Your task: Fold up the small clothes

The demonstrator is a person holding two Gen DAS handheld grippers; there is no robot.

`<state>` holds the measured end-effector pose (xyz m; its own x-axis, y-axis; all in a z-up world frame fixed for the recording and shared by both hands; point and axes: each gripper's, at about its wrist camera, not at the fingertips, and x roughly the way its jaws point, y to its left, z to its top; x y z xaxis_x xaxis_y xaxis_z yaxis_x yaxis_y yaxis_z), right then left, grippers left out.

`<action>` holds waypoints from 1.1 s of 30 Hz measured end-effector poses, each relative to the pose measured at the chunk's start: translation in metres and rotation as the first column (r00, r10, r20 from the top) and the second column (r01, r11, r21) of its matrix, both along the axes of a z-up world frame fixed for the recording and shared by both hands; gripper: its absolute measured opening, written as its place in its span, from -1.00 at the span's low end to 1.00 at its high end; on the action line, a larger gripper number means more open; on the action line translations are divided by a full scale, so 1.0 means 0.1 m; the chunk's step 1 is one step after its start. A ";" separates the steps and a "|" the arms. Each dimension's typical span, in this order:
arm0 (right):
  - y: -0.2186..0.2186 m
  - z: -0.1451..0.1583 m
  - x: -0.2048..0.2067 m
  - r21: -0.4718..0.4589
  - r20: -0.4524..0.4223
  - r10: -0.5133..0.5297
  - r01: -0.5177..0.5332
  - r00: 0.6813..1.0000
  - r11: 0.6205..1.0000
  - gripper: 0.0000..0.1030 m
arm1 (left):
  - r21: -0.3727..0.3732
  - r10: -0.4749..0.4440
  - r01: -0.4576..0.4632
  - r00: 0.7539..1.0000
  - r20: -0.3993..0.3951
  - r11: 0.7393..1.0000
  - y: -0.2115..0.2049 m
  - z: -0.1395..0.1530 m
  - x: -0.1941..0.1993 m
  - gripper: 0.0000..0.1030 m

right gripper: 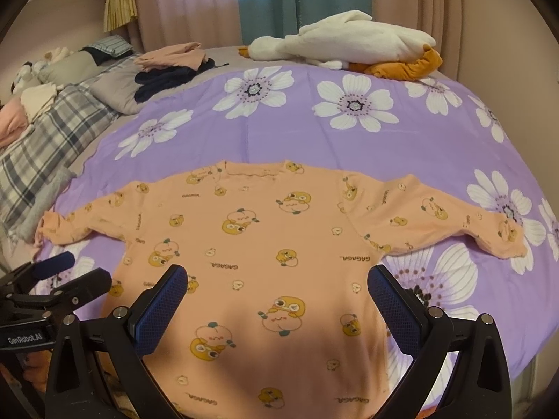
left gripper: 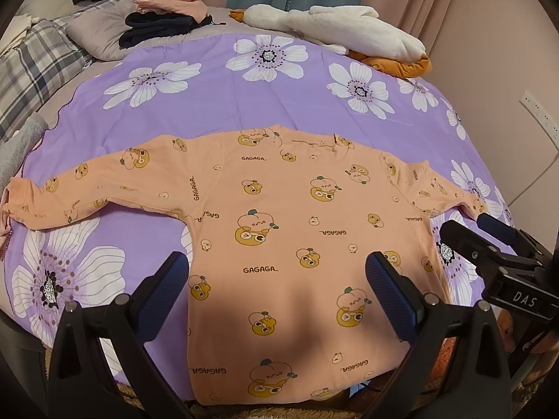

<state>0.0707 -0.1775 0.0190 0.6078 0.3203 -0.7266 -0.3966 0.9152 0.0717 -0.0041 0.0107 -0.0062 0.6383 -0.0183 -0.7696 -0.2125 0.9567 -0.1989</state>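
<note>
Setting: bed (left gripper: pixel 216 80) covered by a purple sheet with white flowers; curtains behind.
Far left: plaid pillow (left gripper: pixel 35 66) at the bed's head side, with a stack of folded clothes (left gripper: pixel 164 17), pink on dark, just beyond it.
Left gripper (left gripper: pixel 276 279): jaws wide apart, holding nothing, poised over the lower body of the garment; blue pads face inward.
Garment: peach long-sleeved top (left gripper: pixel 279 216) printed with cartoon fruit and "GAGAGA", lying flat on the bed, neckline away from the cameras, hem at the near edge, both sleeves stretched outward.
Right gripper (right gripper: pixel 276 296): likewise fully spread and empty, over the lower body of the top.
Far right: white and orange plush toy (left gripper: pixel 342 31) near the wall, well apart from the top.
Step in hand: the top appears spread and smoothed, with no fold yet made; the folding proper seems about to begin.
Next move: probably each gripper must travel out to a sleeve or side edge, pinch one layer of fabric, and carry it across the body without dragging the rest.
Left-wrist view only: left sleeve cuff (left gripper: pixel 14 195) at the sheet's edge; a wall socket (left gripper: pixel 538 115).
Right-wrist view only: right sleeve end (right gripper: pixel 506 237) in full, which the other view partly hides behind the right gripper.
</note>
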 end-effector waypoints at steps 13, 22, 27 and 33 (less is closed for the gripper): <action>0.00 -0.01 0.00 0.002 -0.004 -0.010 0.010 1.000 1.000 0.99 | 0.007 0.000 0.000 1.000 -0.003 1.000 0.01 0.00 0.00 0.96; -0.05 -0.01 0.00 0.009 -0.007 -0.019 0.019 1.000 1.000 0.99 | 0.001 0.001 -0.002 1.000 0.009 1.000 0.01 -0.02 -0.01 0.96; -0.05 -0.01 0.01 0.005 -0.008 -0.023 0.023 1.000 1.000 0.99 | 0.019 0.001 -0.001 1.000 0.019 1.000 -0.01 -0.02 -0.01 0.96; -0.05 -0.01 0.01 0.007 -0.009 -0.024 0.024 1.000 1.000 0.99 | 0.025 -0.005 0.005 1.000 0.010 1.000 -0.02 -0.03 -0.01 0.96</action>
